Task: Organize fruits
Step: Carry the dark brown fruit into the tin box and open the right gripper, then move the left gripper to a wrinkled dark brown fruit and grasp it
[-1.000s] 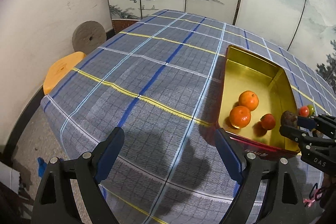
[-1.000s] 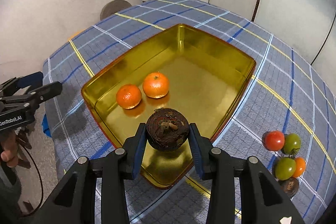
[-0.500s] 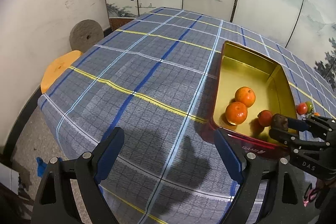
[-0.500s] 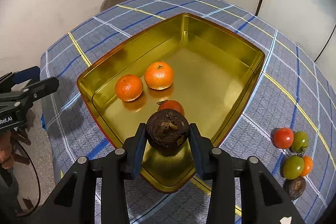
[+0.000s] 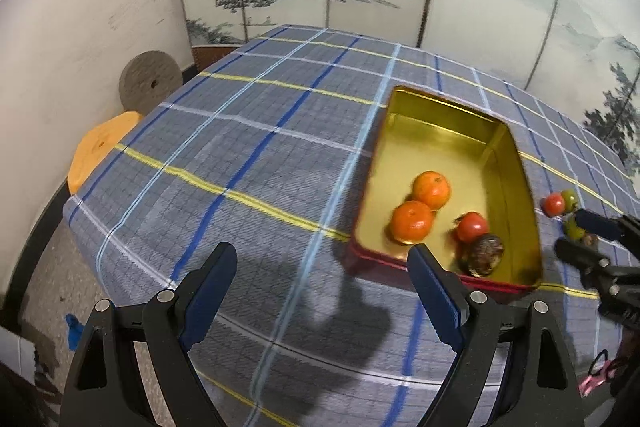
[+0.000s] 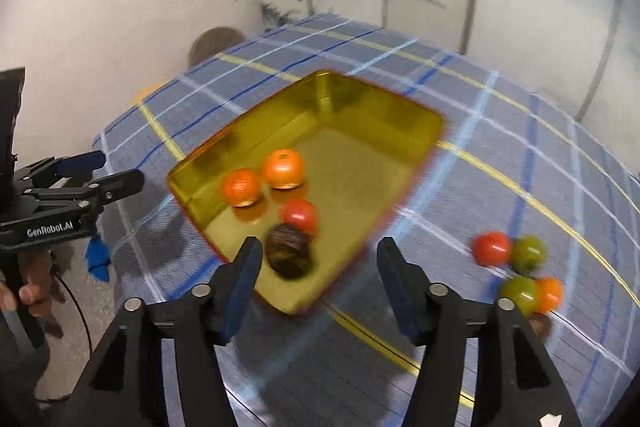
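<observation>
A gold tin tray [image 6: 424, 143] [image 5: 516, 163] sits on the plaid tablecloth. Inside lie two oranges [image 6: 282, 168] [image 5: 431, 184], a red tomato [image 6: 300, 215] [image 5: 472, 226] and a dark brown round fruit [image 6: 289, 254] [image 5: 483, 254] near the tray's near corner. My right gripper [image 6: 318, 277] is over that corner, its jaws opening, with nothing between its pads; the brown fruit lies just beyond its left finger. My left gripper [image 5: 322, 285] hangs open over bare cloth left of the tray. Both views are blurred by motion.
Right of the tray a cluster of loose fruit lies on the cloth: a red tomato [image 6: 491, 247], two green ones [image 6: 529, 253], a small orange one [image 6: 549, 293]. An orange stool [image 5: 100, 147] and a grey disc [image 5: 150, 85] stand beyond the table's left edge, by the wall.
My right gripper let go of the dark brown fruit, which now lies in the tray beside the red tomato. The gripper's jaws spread and it pulled back and up. The left gripper barely shifted.
</observation>
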Motion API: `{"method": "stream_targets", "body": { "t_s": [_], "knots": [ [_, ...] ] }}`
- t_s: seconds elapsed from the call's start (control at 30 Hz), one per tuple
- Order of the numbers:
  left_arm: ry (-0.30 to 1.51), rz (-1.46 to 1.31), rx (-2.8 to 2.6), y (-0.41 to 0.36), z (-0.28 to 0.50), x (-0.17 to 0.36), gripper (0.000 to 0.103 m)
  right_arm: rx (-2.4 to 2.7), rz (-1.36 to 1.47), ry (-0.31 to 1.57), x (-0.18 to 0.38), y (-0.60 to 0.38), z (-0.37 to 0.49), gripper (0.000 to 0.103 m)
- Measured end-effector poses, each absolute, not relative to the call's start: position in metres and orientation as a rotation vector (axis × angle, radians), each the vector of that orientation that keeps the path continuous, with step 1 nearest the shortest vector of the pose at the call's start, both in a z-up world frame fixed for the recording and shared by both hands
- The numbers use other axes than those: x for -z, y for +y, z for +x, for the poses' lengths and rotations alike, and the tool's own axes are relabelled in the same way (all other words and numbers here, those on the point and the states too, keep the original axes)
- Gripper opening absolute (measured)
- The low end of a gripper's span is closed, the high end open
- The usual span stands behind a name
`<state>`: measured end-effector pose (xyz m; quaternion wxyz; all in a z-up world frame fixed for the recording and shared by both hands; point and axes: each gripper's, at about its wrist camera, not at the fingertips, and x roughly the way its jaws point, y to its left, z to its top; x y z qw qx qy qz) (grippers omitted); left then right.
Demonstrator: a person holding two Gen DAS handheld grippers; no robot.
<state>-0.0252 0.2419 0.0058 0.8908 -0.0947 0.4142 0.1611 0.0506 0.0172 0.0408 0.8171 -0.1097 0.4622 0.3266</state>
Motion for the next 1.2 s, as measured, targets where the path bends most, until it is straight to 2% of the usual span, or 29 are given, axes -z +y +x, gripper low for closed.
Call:
{"method": "stream_targets", "body": {
  "t_s": [0.17, 0.33, 0.67, 0.87, 1.03, 1.2],
  "knots": [
    [0.841, -0.172, -0.28, 0.213, -0.018, -0.014, 0.087, -0.502, -0.163, 0.951, -0.047, -0.068, 0.062, 0.064],
    [0.812, -0.132, -0.209, 0.176, -0.006, -0.025, 0.087, -0.27, -0.114, 0.97, -0.029, -0.165, 0.081, 0.07],
    [0.871, -0.033, -0.033, 0.081, 0.03, -0.014, 0.087, -0.095, -0.105, 1.019, 0.025, -0.271, 0.095, 0.071],
    [0.908, 0.019, 0.037, 0.032, 0.042, -0.003, 0.087, -0.123, -0.082, 1.031, 0.039, -0.295, 0.104, 0.08],
    [0.942, 0.039, 0.066, 0.002, 0.052, 0.01, 0.087, -0.172, -0.103, 1.057, 0.045, -0.307, 0.118, 0.1],
    [0.987, 0.029, 0.1, -0.019, 0.062, 0.021, 0.087, -0.19, -0.107, 1.062, 0.046, -0.32, 0.127, 0.103]
  ]
}}
